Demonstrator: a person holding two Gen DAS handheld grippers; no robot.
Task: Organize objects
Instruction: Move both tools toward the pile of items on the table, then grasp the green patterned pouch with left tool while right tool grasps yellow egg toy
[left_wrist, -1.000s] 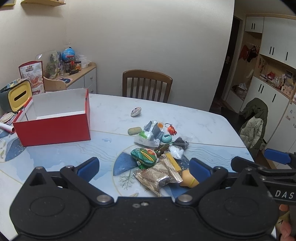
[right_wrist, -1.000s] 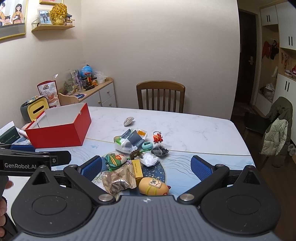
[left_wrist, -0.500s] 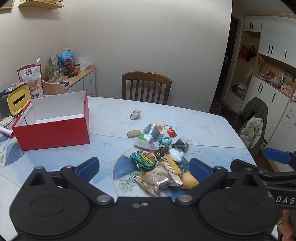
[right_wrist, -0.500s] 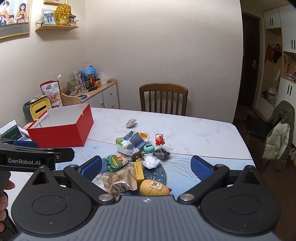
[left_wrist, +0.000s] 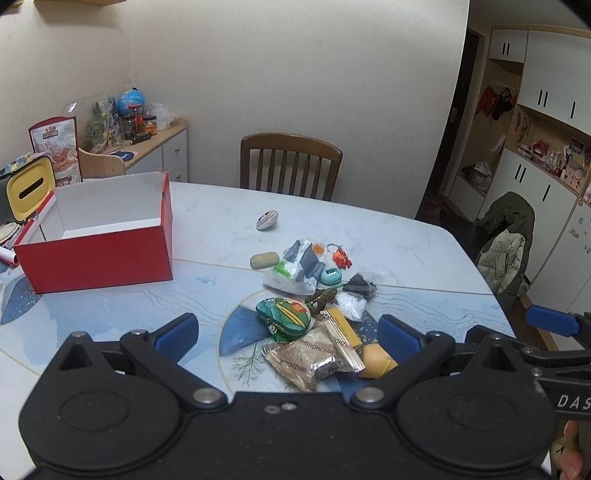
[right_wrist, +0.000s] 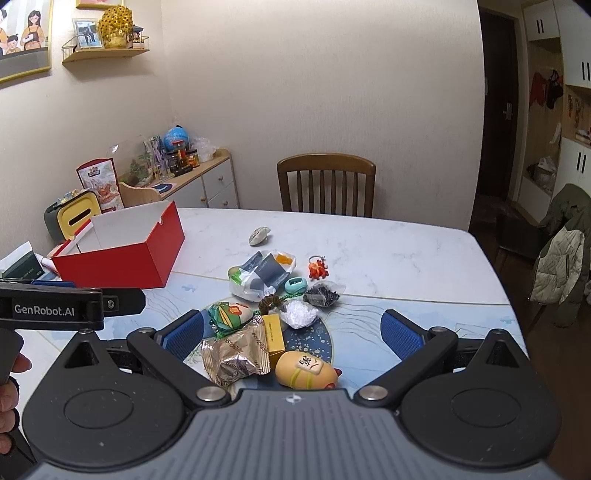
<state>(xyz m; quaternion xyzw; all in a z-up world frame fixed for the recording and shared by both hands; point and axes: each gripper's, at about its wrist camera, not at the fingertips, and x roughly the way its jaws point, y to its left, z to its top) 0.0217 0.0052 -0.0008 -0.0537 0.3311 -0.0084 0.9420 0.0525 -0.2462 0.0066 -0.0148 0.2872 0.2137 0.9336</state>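
A heap of small objects lies mid-table: a silver snack packet (left_wrist: 306, 360) (right_wrist: 234, 356), a green painted pouch (left_wrist: 283, 314) (right_wrist: 229, 314), a yellow box (right_wrist: 272, 334), a yellow egg-shaped toy (right_wrist: 304, 370), a plastic bag of bits (left_wrist: 297, 266) (right_wrist: 258, 277) and a red keychain (right_wrist: 318, 268). An open red box (left_wrist: 99, 254) (right_wrist: 118, 260) stands empty at the left. My left gripper (left_wrist: 286, 334) hangs open above the near side of the heap. My right gripper (right_wrist: 291, 334) is open too, holding nothing.
A wooden chair (left_wrist: 290, 166) stands at the far side of the marble table (left_wrist: 388, 236). A small shell-like piece (left_wrist: 266, 218) and a green oval (left_wrist: 264, 259) lie apart from the heap. A yellow-lidded bin (left_wrist: 26, 184) and a cluttered sideboard (right_wrist: 192, 173) sit left; a jacket-draped chair (right_wrist: 561, 251) right.
Both views have risen and pulled back a little, so the heap and red box sit slightly lower in frame. Both grippers stay open; nothing on the table has moved.
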